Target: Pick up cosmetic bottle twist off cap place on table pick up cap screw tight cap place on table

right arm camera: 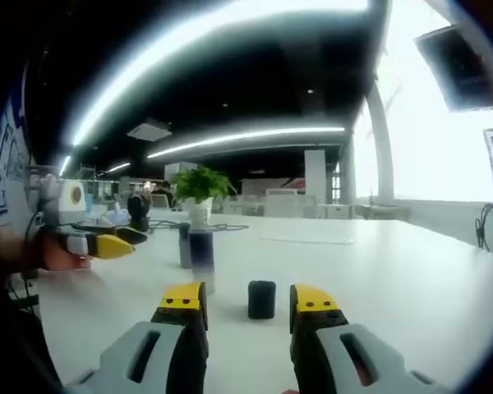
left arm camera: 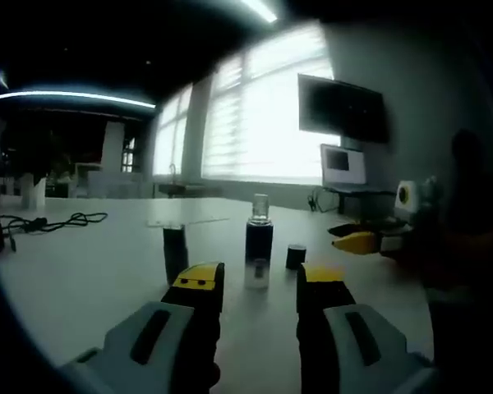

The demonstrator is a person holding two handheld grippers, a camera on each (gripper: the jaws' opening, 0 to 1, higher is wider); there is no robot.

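One plant (right arm camera: 200, 185) (potted) behind bottle (right arm camera: 201, 258)

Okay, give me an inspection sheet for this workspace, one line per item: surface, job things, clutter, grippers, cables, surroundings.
Surface: white table, mostly bare.
Job's things: cosmetic bottle upright, uncapped; black cap standing apart on the table.
Clutter: second dark container upright beside the bottle.
Grippers: left hand-held gripper open before the bottle; right hand-held gripper open, jaws either side of the cap, not gripping.
Cables: black cable lying loose on the table.
Surroundings: bright windows, wall screen, potted plant.
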